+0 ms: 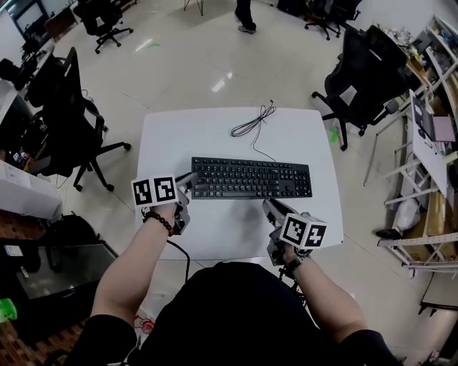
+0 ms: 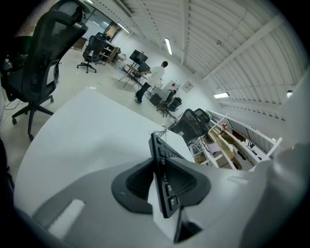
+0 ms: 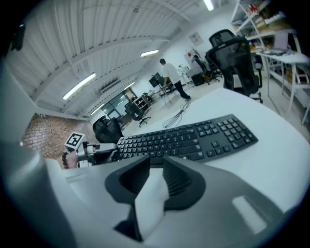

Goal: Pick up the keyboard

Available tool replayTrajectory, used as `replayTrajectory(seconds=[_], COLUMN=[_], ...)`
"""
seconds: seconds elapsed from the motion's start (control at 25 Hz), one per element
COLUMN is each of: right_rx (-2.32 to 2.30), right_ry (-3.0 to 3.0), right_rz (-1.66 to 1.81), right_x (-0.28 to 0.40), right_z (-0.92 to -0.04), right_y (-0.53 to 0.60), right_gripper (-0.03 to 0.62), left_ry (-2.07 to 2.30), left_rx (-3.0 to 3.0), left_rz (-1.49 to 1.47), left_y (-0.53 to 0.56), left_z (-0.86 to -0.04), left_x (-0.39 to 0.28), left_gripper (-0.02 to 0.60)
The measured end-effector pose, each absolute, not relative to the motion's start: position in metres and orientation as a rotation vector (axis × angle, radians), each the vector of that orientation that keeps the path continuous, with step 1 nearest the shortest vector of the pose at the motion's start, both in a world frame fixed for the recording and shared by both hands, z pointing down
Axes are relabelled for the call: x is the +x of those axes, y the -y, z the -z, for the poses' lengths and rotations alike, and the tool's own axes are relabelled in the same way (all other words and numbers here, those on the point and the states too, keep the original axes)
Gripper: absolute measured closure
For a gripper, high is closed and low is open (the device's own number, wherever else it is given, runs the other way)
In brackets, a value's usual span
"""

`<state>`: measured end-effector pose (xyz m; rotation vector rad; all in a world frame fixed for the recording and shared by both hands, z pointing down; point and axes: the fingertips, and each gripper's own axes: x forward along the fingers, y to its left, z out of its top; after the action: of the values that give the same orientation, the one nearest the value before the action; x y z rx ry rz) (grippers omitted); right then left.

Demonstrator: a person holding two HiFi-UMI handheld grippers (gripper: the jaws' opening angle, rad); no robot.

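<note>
A black keyboard [image 1: 250,179] lies across the middle of the white table [image 1: 215,136], its cable [image 1: 254,123] curling toward the far edge. My left gripper [image 1: 192,179] is at the keyboard's left end. In the left gripper view the keyboard [image 2: 163,160] stands edge-on between the pads [image 2: 186,183], which close on it. My right gripper [image 1: 272,207] hovers just in front of the keyboard's near edge, right of centre, without touching it. Its jaws [image 3: 156,167] stand slightly apart with only bare table between them. From there I see the keyboard [image 3: 193,138] and the left gripper [image 3: 97,151] at its end.
Black office chairs stand left [image 1: 71,107] and right [image 1: 365,71] of the table. Shelves with clutter [image 1: 429,143] line the right side. A person [image 1: 245,14] stands far across the floor. The table's near edge is close to my body.
</note>
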<state>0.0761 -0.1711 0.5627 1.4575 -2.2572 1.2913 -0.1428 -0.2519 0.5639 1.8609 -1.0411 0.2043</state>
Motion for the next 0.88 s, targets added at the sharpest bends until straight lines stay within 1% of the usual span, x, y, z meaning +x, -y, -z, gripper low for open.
replayTrajectory(seconds=[0.08,0.28,0.48,0.64,0.72,0.88], right_rx=[1.473,1.497,1.516,1.525,1.552,1.612], right_ry=[2.231,2.188,2.185,2.222,2.225,2.261], right_rz=[-1.395,-1.608,-1.922,-2.078,-2.127,-2.216], right_x=[0.081,0.088,0.087,0.085,0.087,0.096], right_z=[-0.572,-0.591,-0.609,-0.618,-0.623,-0.630], right_y=[0.170,0.170,0.174,0.184,0.190,0.205], right_gripper=[0.489,0.444,0.375,0.370,0.347,0.347], left_ry=[1.042,1.049,1.053,1.051,1.049,1.041], left_rx=[1.870,1.875,1.868,1.863,1.858,1.854], left_rz=[-0.206,-0.211,-0.215,-0.219,-0.219,-0.222], left_y=[0.253,0.254,0.253,0.252,0.251,0.250], left_z=[-0.559,-0.553,-0.552,-0.548,-0.547,-0.544], left_x=[-0.141,-0.140,-0.139,-0.137,-0.137,-0.136], left_gripper=[0.497,0.499,0.499,0.499,0.499,0.500])
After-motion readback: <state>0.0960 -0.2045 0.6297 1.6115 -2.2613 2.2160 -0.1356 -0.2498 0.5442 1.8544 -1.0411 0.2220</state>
